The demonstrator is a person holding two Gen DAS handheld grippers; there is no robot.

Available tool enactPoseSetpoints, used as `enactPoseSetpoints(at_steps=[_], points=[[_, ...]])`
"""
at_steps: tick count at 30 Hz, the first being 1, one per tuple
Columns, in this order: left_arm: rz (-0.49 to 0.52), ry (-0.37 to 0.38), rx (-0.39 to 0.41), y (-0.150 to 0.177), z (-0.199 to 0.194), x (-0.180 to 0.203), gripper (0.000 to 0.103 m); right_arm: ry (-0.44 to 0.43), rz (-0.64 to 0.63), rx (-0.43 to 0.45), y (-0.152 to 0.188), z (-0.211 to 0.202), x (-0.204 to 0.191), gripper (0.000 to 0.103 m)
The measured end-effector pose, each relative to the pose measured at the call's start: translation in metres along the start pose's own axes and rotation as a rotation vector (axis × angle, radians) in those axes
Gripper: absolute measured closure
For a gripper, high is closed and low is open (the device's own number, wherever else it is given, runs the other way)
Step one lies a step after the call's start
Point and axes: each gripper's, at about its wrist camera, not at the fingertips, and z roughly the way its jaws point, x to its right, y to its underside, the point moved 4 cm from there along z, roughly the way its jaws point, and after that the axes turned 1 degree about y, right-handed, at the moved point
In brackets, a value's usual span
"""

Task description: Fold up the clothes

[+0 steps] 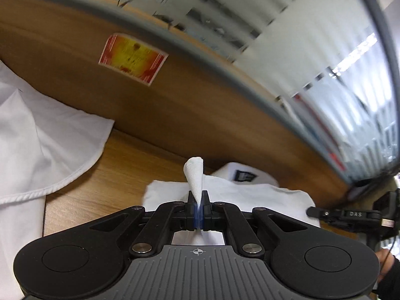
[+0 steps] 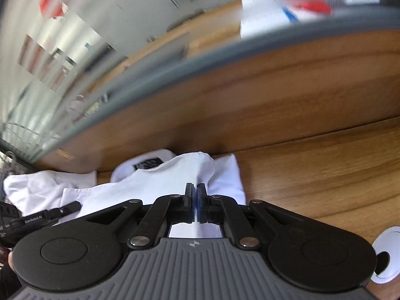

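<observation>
White shirt point(image 1: 225, 190) on the wooden desk point(image 1: 120, 165), near its back panel; pinched tight at two spots by left gripper point(image 1: 198, 196) and right gripper point(image 2: 195, 190).

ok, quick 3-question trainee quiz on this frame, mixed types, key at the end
1. True or false: the left gripper is shut on a pinch of the white garment.
2. The red and yellow sticker sits on: A) the desk top, B) the wooden back panel, C) the garment.
3. In the right wrist view, what lies at the lower right on the desk?

Key: 1 true; 2 B; 3 a white cable grommet.
</observation>
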Motion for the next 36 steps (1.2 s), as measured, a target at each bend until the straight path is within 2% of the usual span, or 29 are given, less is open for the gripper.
enactPoseSetpoints(at_steps=[3,4,5,6,7,8,10,14,19,23,29,34,36], points=[[0.008,-0.028,-0.026,0.001,0.010,-0.002,0.096,0.036,-0.013,-0.010,0.000,0.011,0.004,0.093],[0.000,-0.035,-0.029,0.001,0.011,-0.003,0.091,0.051,-0.027,-0.009,0.002,0.009,0.003,0.085],[-0.011,-0.032,-0.031,0.000,0.009,-0.003,0.088,0.059,-0.043,-0.006,0.004,0.005,0.001,0.068],[-0.014,-0.029,-0.026,-0.002,0.004,-0.001,0.077,0.066,-0.058,0.000,0.003,0.000,-0.002,0.058],[-0.015,-0.025,-0.020,-0.004,-0.001,0.000,0.064,0.074,-0.077,0.009,0.002,-0.006,-0.006,0.041],[-0.009,-0.026,-0.003,-0.006,-0.009,0.003,0.058,0.079,-0.101,0.023,0.002,-0.013,-0.011,0.031],[0.012,-0.023,0.021,-0.008,-0.025,0.009,0.043,0.085,-0.157,0.045,0.001,-0.030,-0.020,0.028],[0.050,-0.007,0.009,-0.002,-0.057,0.026,0.041,0.087,-0.251,0.074,0.008,-0.069,-0.042,0.014],[0.098,-0.003,0.010,0.020,-0.098,0.047,0.037,0.106,-0.340,0.083,0.032,-0.111,-0.066,0.002],[0.114,0.015,-0.001,0.043,-0.126,0.061,0.037,0.127,-0.381,0.065,0.057,-0.134,-0.078,0.001],[0.184,-0.037,0.001,0.087,-0.154,0.083,0.037,0.156,-0.396,0.025,0.108,-0.152,-0.087,0.001],[0.265,-0.087,-0.010,0.134,-0.157,0.092,0.037,0.184,-0.406,0.002,0.157,-0.154,-0.087,0.001],[0.264,-0.097,-0.036,0.151,-0.153,0.092,0.037,0.208,-0.413,-0.015,0.176,-0.150,-0.086,0.001]])
